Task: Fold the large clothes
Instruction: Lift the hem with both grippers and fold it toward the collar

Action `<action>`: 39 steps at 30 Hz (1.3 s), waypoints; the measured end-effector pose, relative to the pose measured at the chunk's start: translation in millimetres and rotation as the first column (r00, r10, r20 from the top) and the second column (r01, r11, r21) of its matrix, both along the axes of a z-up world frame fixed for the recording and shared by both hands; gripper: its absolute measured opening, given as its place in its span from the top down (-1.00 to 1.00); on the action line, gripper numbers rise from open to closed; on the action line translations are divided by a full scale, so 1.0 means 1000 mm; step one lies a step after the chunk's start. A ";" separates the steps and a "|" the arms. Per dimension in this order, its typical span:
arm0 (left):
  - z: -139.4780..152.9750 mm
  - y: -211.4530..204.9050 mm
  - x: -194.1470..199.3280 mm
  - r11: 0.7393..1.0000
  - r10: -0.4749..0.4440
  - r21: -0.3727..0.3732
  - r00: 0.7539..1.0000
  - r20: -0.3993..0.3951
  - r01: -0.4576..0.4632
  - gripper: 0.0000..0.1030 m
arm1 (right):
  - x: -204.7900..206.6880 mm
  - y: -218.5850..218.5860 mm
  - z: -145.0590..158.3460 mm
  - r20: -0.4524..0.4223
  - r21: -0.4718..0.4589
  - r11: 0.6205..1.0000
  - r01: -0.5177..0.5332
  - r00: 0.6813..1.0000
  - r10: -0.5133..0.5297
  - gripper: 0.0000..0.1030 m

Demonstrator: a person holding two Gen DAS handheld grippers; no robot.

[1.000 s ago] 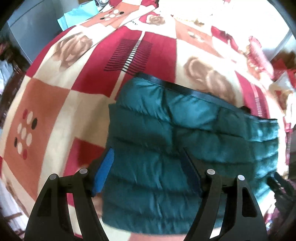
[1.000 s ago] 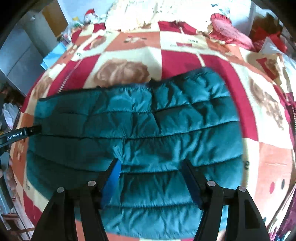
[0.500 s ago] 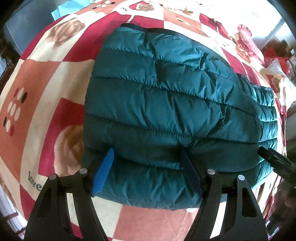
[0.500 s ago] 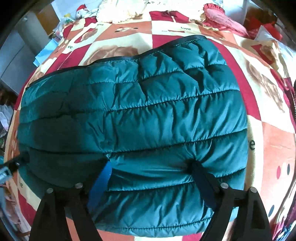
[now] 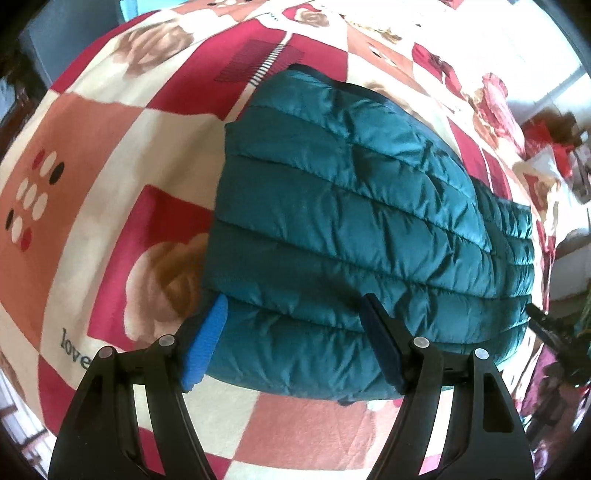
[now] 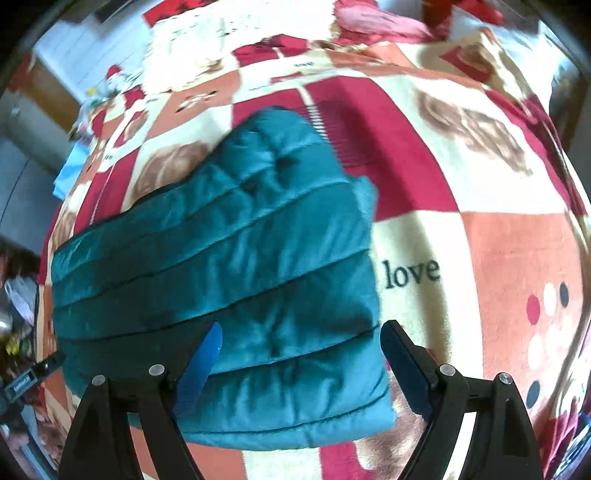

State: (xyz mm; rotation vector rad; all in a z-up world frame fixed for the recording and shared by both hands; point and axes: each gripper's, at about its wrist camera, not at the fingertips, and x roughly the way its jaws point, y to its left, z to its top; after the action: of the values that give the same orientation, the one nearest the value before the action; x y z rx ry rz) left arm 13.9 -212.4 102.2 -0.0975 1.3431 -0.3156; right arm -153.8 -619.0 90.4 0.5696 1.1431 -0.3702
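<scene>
A teal quilted puffer jacket [image 5: 351,229] lies folded into a thick block on the patchwork bedspread [image 5: 92,147]. My left gripper [image 5: 294,299] hovers open over the jacket's near left corner; its blue pad is at the jacket's left edge and its dark pad is above the quilting. The right wrist view shows the same jacket [image 6: 221,277] with its right edge between my fingers. My right gripper [image 6: 303,325] is open, with one pad over the fabric and the other over bare bedspread [image 6: 498,251]. Neither gripper presses on the jacket.
The bedspread of red, cream and orange squares covers the whole bed, with "love" [image 6: 412,273] printed beside the jacket. A pink pillow [image 6: 376,22] and other red bedding lie at the far end. A light blue cloth [image 6: 66,173] and grey furniture [image 6: 14,155] stand left.
The jacket went from being raised near the grippers to lying flat and folded. My right gripper's jaws widened and it slid to the jacket's right edge. My left gripper drew back towards the left corner.
</scene>
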 end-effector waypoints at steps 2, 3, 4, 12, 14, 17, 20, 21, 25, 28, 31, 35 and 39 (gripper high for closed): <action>-0.003 0.002 0.002 1.000 0.009 -0.015 1.000 -0.016 -0.009 -0.44 | 0.001 -0.005 -0.006 0.005 0.028 1.000 0.000 1.000 -0.001 -0.67; -0.006 0.004 0.003 1.000 0.010 -0.021 1.000 -0.021 -0.010 -0.45 | 0.001 -0.008 -0.010 0.005 0.047 0.999 -0.001 1.000 0.001 -0.67; -0.008 0.004 0.004 1.000 0.003 -0.024 1.000 -0.025 -0.003 -0.44 | 0.002 -0.010 -0.013 0.009 0.068 0.998 -0.004 1.000 0.003 -0.67; -0.028 0.001 0.012 0.998 -0.044 -0.056 0.998 -0.047 0.041 -0.67 | 0.010 -0.014 -0.037 0.034 0.151 0.987 -0.051 0.998 0.046 -0.78; -0.033 -0.002 0.014 0.997 -0.059 -0.060 0.997 -0.050 0.056 -0.76 | 0.012 -0.016 -0.045 0.026 0.177 0.983 -0.049 0.999 0.045 -0.90; -0.040 -0.011 0.017 0.994 -0.098 -0.062 0.994 -0.055 0.095 -0.99 | 0.017 -0.018 -0.053 0.029 0.230 0.972 -0.035 0.999 0.029 -0.91; -0.048 -0.016 0.022 0.993 -0.109 -0.050 0.991 -0.072 0.106 -0.99 | 0.020 -0.014 -0.058 0.011 0.268 0.963 -0.020 1.000 0.018 -0.93; -0.050 -0.016 0.023 0.993 -0.107 -0.053 0.991 -0.080 0.103 -0.99 | 0.021 -0.013 -0.057 0.006 0.268 0.963 -0.012 1.000 0.010 -0.93; -0.046 -0.015 0.028 0.990 -0.119 -0.086 0.986 -0.114 0.110 -0.76 | 0.020 -0.005 -0.047 -0.015 0.269 0.963 0.000 1.000 0.005 -0.44; -0.035 -0.011 0.027 0.983 -0.147 -0.126 0.983 -0.112 0.133 -0.40 | 0.016 -0.001 -0.031 0.001 0.269 0.963 0.005 1.000 -0.005 0.01; -0.025 -0.006 0.020 0.976 -0.177 -0.148 0.977 -0.116 0.159 -0.15 | 0.004 0.007 -0.012 0.049 0.303 0.953 -0.001 0.999 -0.015 0.25; -0.005 0.008 0.003 0.959 -0.235 -0.188 0.964 -0.125 0.210 0.00 | -0.016 0.024 0.003 0.078 0.379 0.925 -0.010 0.997 -0.022 0.31; 0.016 0.021 -0.019 0.945 -0.289 -0.201 0.948 -0.132 0.259 0.00 | -0.047 0.044 0.006 0.064 0.462 0.887 -0.006 0.998 -0.027 0.32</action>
State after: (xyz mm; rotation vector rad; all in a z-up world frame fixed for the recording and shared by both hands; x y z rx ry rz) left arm -5.5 -191.7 118.1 -0.0883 1.4876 -0.6794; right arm -200.5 -574.6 96.8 1.0003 1.1660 -0.0790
